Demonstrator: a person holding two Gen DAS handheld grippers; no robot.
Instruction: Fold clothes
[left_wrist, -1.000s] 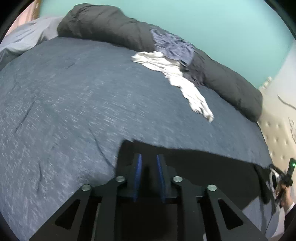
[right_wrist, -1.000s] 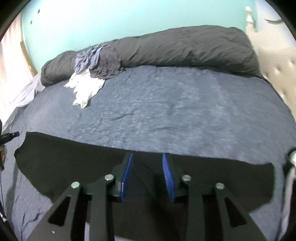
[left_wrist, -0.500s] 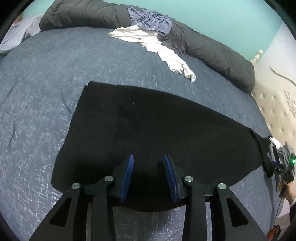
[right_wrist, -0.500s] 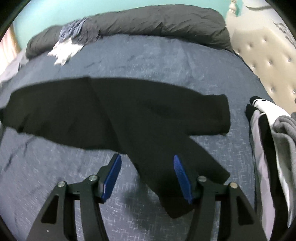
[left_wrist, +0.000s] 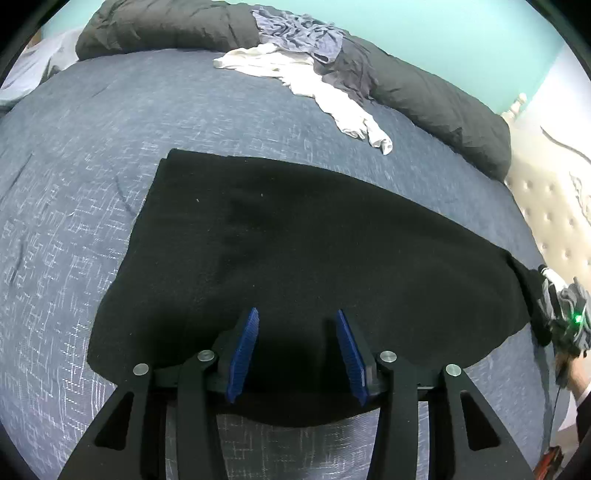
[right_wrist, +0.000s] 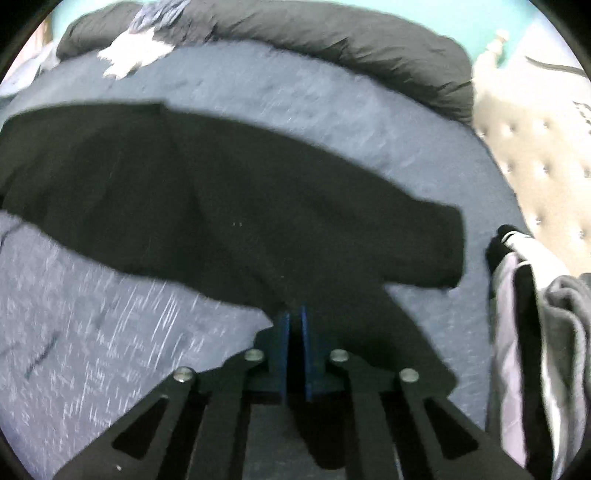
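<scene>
The left claw (left_wrist: 295, 350) is released, its two blue pads spread wide over the near edge of one black garment (left_wrist: 314, 251), gripping nothing. That garment lies flat on the bed (left_wrist: 92, 155), stretching ahead of the claw and off to its right. Farther ahead, one white garment (left_wrist: 325, 92) trails down from one crumpled grey-blue garment (left_wrist: 295, 29), which rests on one long dark rolled duvet (left_wrist: 443, 99) along the far side of the bed.

The right claw (right_wrist: 294, 332) is clenched, its two blue pads drawn close together with black cloth between them at the lower part of the same black garment (right_wrist: 221, 192). From this claw the garment spreads ahead and to the left, with one sleeve (right_wrist: 424, 247) reaching out to the right. Just beyond that sleeve, at the claw's right, lies a pile of clothes (right_wrist: 535, 314) in black, white and grey; how many pieces cannot be counted. This view is blurred.
</scene>
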